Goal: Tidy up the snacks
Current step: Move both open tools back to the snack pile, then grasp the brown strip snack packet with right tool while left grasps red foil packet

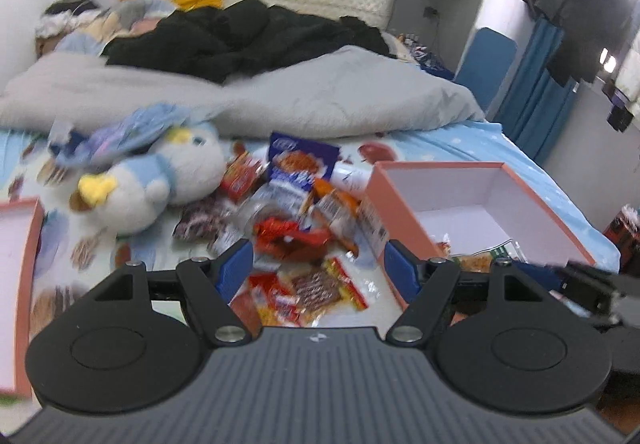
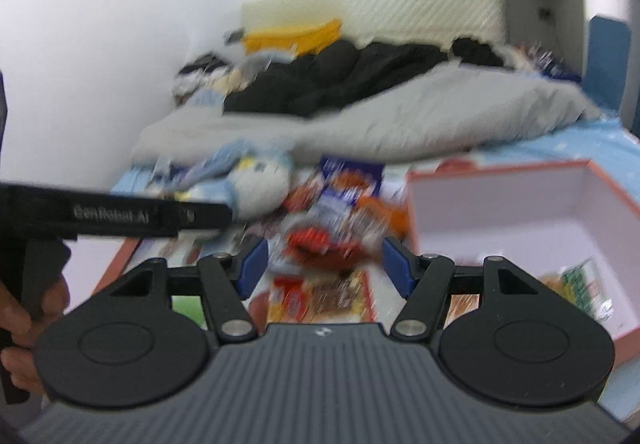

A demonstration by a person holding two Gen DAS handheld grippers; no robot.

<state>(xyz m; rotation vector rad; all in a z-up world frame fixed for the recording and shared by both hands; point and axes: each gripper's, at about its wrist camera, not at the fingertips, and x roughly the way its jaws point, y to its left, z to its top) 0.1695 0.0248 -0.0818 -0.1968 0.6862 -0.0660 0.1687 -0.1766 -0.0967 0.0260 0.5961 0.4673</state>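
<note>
Loosely heaped snack packets (image 1: 296,220), crinkled red, orange, blue foil.

Salmon-pink box (image 1: 436,204) with white inside; snack pile (image 1: 296,228) mostly red, orange, yellow, plus a dark blue packet (image 1: 300,160). Plush penguin (image 1: 160,180) pale blue, white, yellow; duvet (image 1: 280,96) grey, clothes (image 1: 240,40) black, sheet (image 1: 480,148) light blue patterned.

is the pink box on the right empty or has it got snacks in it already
Not empty: the pink box is open, and a few snack packets lie at its near end; most of its white floor is bare.
</note>
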